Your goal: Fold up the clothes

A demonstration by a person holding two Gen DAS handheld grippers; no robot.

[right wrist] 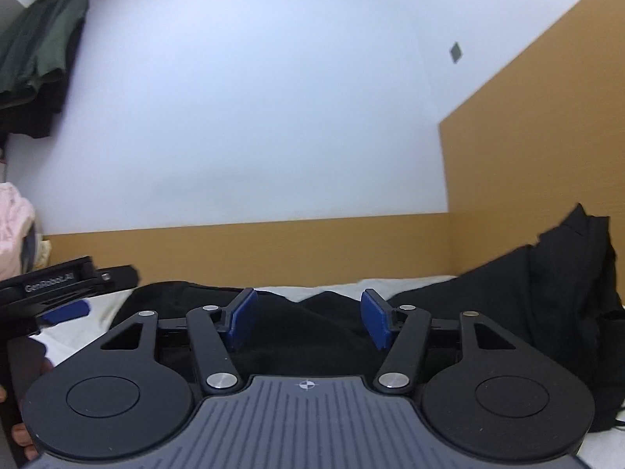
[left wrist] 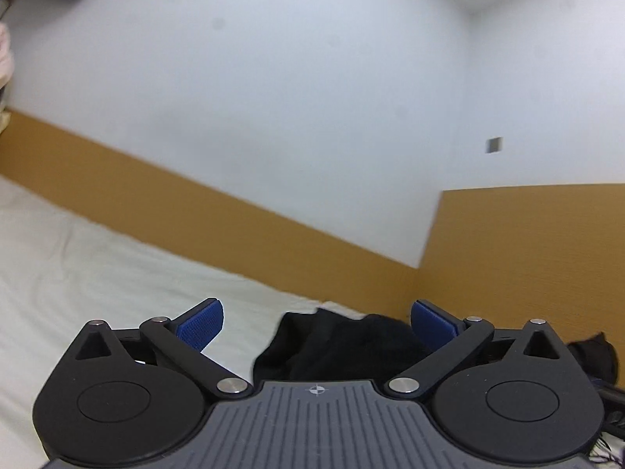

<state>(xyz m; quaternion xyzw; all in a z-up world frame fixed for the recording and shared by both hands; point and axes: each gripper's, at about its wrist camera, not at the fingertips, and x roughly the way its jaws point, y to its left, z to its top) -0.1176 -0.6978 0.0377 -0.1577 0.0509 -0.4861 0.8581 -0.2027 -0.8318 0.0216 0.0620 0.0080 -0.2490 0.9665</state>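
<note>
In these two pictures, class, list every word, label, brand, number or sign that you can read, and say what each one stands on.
"GenRobot.AI": white lettering on the side of the left gripper, seen at the left edge of the right wrist view; slightly blurred.
Crosshair mark, no words: on the grey ribbed body of the left gripper in its own view, and on that of the right gripper.
Small grey wall plate: no readable text.

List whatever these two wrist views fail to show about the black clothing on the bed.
- Left wrist view: the crumpled black garment on the white sheet; its near part is hidden by the open left claw body.
- Right wrist view: the black cloth is low, covered by the right claw; its type and fold state are unreadable.
- Right wrist view: the raised black pile runs off the right edge.
</note>
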